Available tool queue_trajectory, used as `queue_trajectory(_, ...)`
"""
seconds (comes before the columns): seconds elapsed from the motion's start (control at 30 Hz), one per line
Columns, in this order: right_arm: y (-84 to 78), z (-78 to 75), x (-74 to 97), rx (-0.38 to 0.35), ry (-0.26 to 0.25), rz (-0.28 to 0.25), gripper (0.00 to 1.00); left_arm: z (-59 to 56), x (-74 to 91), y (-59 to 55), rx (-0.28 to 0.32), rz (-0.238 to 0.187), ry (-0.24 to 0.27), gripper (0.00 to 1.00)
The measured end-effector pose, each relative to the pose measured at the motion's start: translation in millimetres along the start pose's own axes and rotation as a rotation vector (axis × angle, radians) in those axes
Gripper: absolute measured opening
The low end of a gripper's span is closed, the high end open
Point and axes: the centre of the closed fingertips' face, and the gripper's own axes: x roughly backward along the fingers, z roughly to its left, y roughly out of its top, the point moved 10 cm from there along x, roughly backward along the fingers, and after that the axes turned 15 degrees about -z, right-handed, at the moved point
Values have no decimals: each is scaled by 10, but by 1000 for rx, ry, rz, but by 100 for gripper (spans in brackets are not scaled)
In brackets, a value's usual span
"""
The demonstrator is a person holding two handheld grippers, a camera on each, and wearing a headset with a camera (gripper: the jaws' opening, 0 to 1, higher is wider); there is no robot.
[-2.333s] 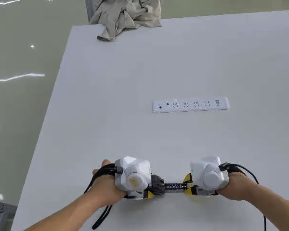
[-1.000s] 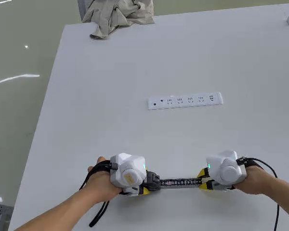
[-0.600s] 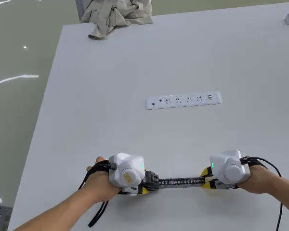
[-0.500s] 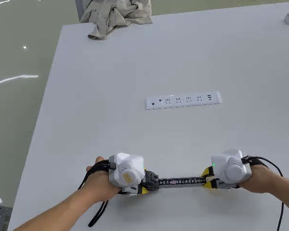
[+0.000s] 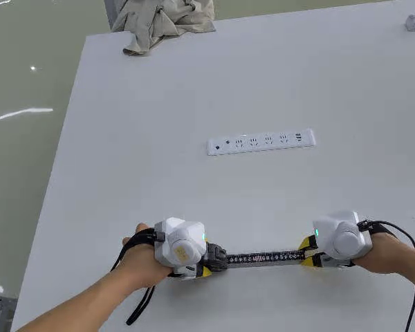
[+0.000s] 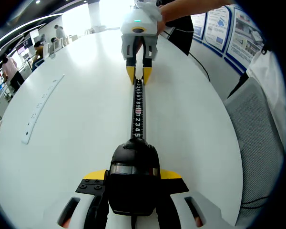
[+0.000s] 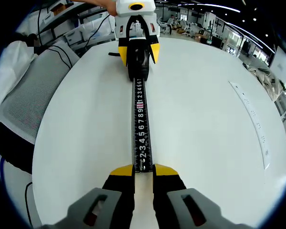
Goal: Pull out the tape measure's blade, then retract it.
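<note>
Tape measure [image 6: 133, 164]: black case lying on the white tabletop [image 5: 194, 104], near the edge closest to the person.
Blade [image 7: 141, 121]: out of the case, flat along the tabletop, numbers facing up, spanning the gap between the two grippers.
Left gripper [image 5: 208, 259]: jaws clamped on the tape measure's sides.
Right gripper [image 7: 143, 171]: jaws pinched shut on the blade's end.
Power strip [image 5: 261, 142]: white, well apart, mid-tabletop.
Cloth [image 5: 162, 21]: crumpled at the far corner.

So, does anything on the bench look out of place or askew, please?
Nothing wrong with the tape measure: its blade runs straight and flat between the left hand-held gripper and right hand-held gripper. The one untidy thing is a crumpled cloth at the table's far corner.
</note>
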Motion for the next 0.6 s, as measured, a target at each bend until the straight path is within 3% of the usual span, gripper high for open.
queue_trajectory(0.6, -149, 7, 166, -15, -15, 10, 13, 4, -10, -5, -3, 8, -4, 36)
